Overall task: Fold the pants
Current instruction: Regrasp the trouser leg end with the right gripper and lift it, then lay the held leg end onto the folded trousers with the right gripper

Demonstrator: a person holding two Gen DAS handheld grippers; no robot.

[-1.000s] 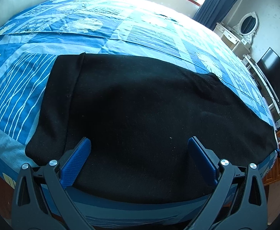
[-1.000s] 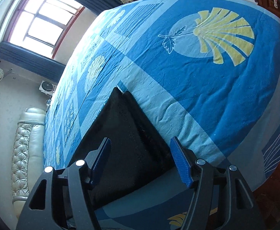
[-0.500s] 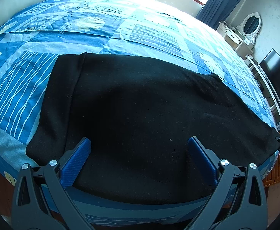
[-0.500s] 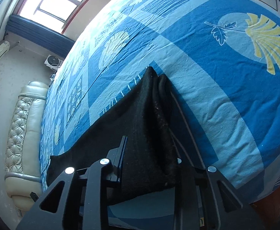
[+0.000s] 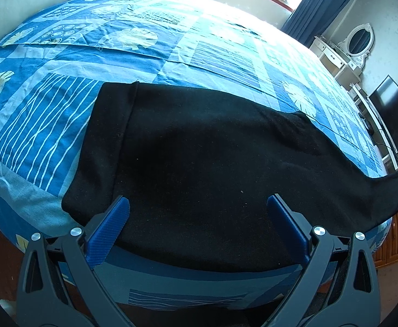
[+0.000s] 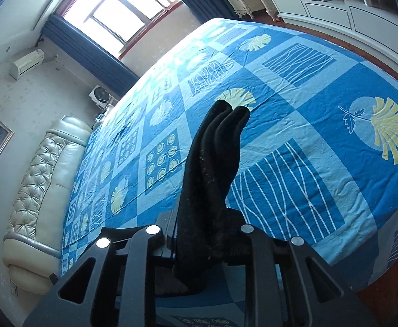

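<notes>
We see one pair of black pants (image 5: 199, 163) spread flat across the near side of a bed under a blue patchwork bedspread (image 5: 171, 43), the waistband end to the left and the leg end running off to the right. Left of the pants a striped panel of bedspread lies bare, and beyond their far edge the cover runs uncovered to the window. The near hem lies along the bed's front edge, which drops away just behind our left gripper (image 5: 197, 218). Its two blue-padded fingers (image 5: 109, 226) stand spread wide, poised over the near edge of the pants at their broad middle, gripping nothing; whether the pads touch the cloth we cannot tell. At the far right of that view the leg end lifts clear of the bed's corner.

In the right wrist view, our right gripper (image 6: 199, 241) has its two fingers pressed together on that leg end, and the bunched black cloth (image 6: 212, 169) rises between them in three rounded folds above the bedspread (image 6: 321, 87). A cream tufted headboard (image 6: 38, 185) borders the bed at left; one white cabinet (image 6: 348, 19) stands beyond the strip of floor at right.
</notes>
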